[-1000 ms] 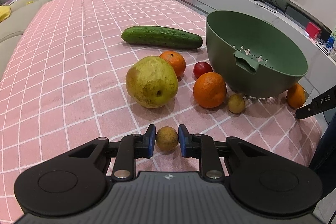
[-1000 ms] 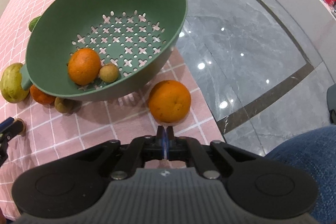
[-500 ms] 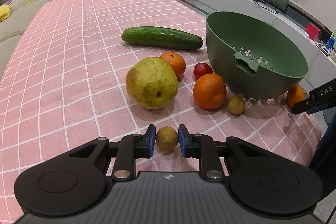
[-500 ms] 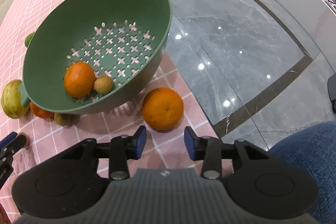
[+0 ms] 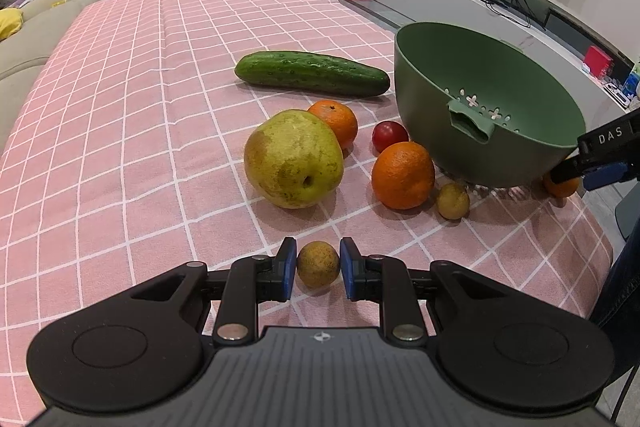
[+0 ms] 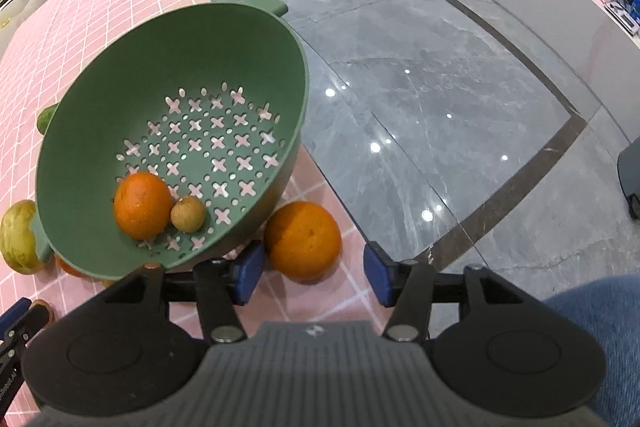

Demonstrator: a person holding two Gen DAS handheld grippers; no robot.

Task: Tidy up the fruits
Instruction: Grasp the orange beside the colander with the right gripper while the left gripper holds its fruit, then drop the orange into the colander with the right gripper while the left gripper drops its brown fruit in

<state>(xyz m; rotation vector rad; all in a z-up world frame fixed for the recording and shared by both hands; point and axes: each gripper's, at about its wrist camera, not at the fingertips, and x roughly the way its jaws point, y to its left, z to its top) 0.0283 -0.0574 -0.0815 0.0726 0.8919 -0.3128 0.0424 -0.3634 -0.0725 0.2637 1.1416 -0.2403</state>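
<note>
A small round brownish-yellow fruit is sitting on the pink checked tablecloth, and the left gripper is clamping it between its blue pads. Near the table's edge, a large orange is lying against the outside of the green perforated plastic colander. The right gripper is hanging just above that orange; its jaws have just been opening and are now spread wider than it, touching nothing.
</note>
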